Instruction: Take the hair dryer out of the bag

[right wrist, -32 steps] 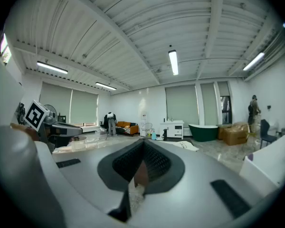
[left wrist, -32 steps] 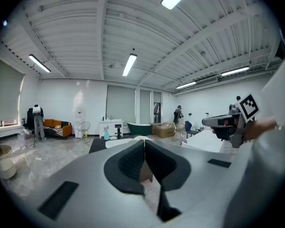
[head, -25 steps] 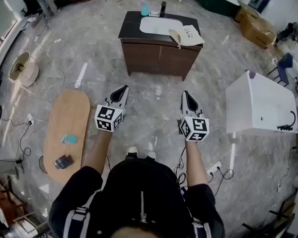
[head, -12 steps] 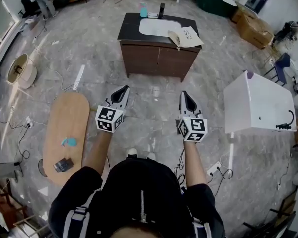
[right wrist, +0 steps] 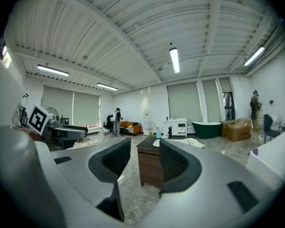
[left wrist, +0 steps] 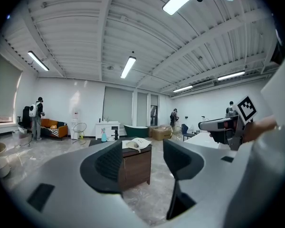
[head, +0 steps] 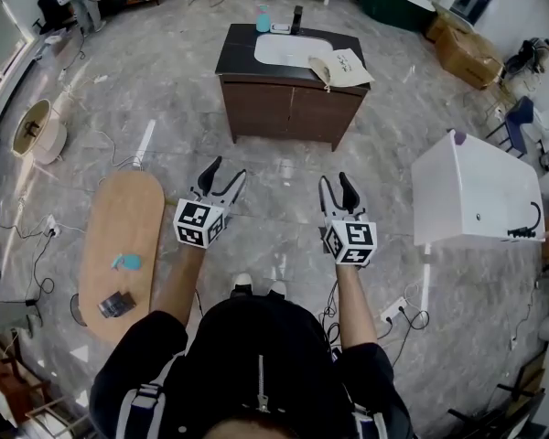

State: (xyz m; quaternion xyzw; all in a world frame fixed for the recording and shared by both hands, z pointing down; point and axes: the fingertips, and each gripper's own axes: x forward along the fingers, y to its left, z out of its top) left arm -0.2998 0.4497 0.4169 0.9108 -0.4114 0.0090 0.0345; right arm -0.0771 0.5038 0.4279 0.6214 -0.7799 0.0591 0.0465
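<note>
A cream cloth bag (head: 343,65) lies on the dark vanity cabinet (head: 291,108), beside its white sink. No hair dryer shows. Both grippers are held level over the floor, well short of the cabinet and pointing at it. My left gripper (head: 226,170) is open; its jaws have just been opening, with nothing between them. My right gripper (head: 336,180) is also open and empty, its jaws likewise just opened. In the left gripper view the bag (left wrist: 137,144) shows between the jaws of the left gripper (left wrist: 142,163), far off. The right gripper view frames the cabinet (right wrist: 148,167) between the jaws of the right gripper (right wrist: 145,163).
A white tub-like unit (head: 480,195) stands at the right. An oval wooden board (head: 119,245) with small items lies on the floor at the left. Cables and a power strip (head: 395,311) run over the floor. Cardboard boxes (head: 471,48) sit at the back right.
Both grippers' jaws went from shut to open. The hands have stayed about where they were.
</note>
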